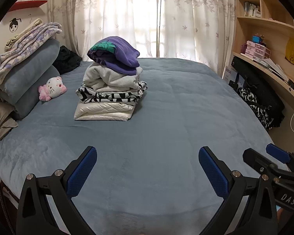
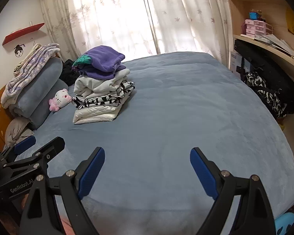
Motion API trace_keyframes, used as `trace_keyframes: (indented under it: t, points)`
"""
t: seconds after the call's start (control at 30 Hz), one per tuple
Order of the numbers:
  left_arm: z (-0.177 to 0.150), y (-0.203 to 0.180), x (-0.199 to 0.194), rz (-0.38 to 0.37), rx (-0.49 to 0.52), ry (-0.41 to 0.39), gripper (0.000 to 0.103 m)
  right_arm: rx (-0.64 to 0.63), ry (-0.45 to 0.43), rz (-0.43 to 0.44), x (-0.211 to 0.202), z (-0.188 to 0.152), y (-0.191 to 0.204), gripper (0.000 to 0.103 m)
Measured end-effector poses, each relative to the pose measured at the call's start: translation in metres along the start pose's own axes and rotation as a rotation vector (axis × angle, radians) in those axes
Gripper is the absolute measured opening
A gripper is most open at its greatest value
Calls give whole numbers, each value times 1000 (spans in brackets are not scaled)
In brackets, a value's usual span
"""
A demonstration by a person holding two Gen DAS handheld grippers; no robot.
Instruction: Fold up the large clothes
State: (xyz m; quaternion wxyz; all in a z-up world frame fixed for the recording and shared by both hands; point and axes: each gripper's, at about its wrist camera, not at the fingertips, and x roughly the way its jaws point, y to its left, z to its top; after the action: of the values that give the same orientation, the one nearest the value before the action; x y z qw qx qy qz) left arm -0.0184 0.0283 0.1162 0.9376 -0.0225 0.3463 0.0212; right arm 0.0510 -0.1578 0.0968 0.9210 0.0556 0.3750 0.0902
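While both grippers hang over the near edge of the bed (image 1: 166,117), neither holds anything. Left gripper (image 1: 148,156): jaws spread wide, blue pads apart, only bare blue-grey bedcover between them. Right gripper (image 2: 147,156): jaws likewise spread wide, nothing between the pads. In the left wrist view, the right gripper shows at the lower right edge; in the right wrist view, the left gripper shows at the lower left, so the two sit side by side.

The stack of folded clothes (image 1: 109,90) lies on the bed well ahead of both grippers and apart from them. From the left gripper it stands ahead and slightly to the left; from the right gripper it stands further off to the left. Top layer: a purple garment (image 1: 115,54). Below it: a grey garment, a black-and-white patterned piece, then a white padded item at the base.

A pink-and-white plush toy (image 1: 53,88) lies just left of the stack, beside rolled blue-grey bedding (image 1: 29,78).
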Motion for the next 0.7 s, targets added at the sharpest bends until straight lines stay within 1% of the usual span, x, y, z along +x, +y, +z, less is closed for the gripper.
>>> trace_keyframes:
  t: [0.27, 0.7]
  points:
    - [-3, -3, 6, -6, 7, 24, 103, -9, -16, -20, -5, -7, 0, 89]
    - [-9, -1, 8, 2, 17, 32, 103, 10, -17, -13, -8, -8, -4, 89]
